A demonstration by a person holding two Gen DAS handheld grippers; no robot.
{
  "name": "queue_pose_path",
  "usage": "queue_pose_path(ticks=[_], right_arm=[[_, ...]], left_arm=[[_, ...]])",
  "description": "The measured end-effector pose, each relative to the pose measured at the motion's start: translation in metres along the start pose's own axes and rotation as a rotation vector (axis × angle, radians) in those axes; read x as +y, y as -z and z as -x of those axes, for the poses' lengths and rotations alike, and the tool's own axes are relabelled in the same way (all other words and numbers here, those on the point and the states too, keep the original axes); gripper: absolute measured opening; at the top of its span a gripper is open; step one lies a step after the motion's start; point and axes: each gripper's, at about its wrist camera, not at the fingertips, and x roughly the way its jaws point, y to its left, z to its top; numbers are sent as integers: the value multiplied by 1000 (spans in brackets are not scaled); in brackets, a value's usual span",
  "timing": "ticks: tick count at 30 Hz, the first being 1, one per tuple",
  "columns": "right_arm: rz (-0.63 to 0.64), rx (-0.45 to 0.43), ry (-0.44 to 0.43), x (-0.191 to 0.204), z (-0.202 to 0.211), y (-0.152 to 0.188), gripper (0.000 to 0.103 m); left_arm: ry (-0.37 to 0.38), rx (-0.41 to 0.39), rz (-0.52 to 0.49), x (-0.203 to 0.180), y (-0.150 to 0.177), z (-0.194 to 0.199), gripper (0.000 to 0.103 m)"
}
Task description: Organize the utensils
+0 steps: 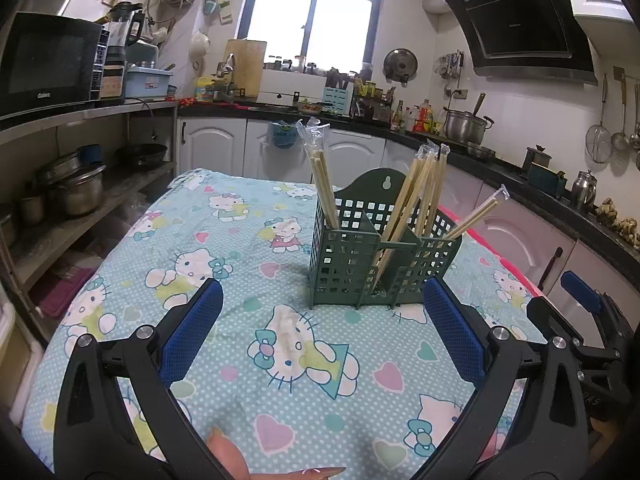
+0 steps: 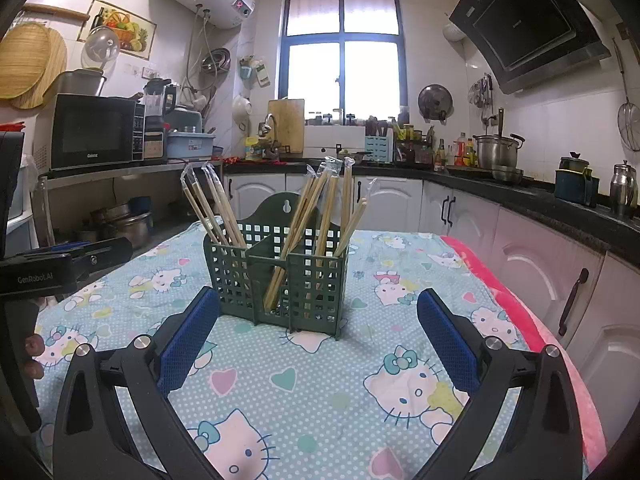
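Note:
A dark green slotted utensil holder (image 1: 372, 264) (image 2: 280, 276) stands upright on the table with the cartoon-cat cloth (image 1: 224, 240) (image 2: 360, 392). Several pairs of plastic-wrapped wooden chopsticks (image 1: 322, 188) (image 2: 320, 216) lean in its compartments. My left gripper (image 1: 320, 332) is open, nothing between its blue pads (image 1: 192, 332), a short way in front of the holder. My right gripper (image 2: 316, 340) is open too and empty, its blue pads (image 2: 448, 344) just short of the holder's base. In the left wrist view the right gripper's body (image 1: 592, 336) shows at the right edge.
Kitchen counters run along the back and right, with a steel pot (image 2: 496, 150), bottles and a kettle (image 2: 622, 190). A microwave (image 2: 94, 130) sits on a shelf at left, pots (image 1: 76, 188) below. The left gripper's body (image 2: 48, 268) and fingers of a hand (image 2: 34, 346) are at left.

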Motion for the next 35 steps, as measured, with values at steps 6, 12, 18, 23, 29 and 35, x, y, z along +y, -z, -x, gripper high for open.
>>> queue_pose_path(ticks=[6,12,18,23,29,35], right_arm=[[0,0,-1,0,0,0,97],[0,0,0,0,0,0,97],[-2,3,3,0,1,-1,97],[-3,1,7,-1,2,-2,97],[-40,31,44,-14,-2,-1,97],[-94,315,271,-81,-67,8,97]], left_arm=[[2,1,-2,0,0,0,93],[9,8,2,-1,0,0,93],[-36,37,19,3,4,-5,93],[-80,94,57,12,7,-14,93],[-113,134,71,28,6,-24,93],[-327,321,138,96,-5,-83,93]])
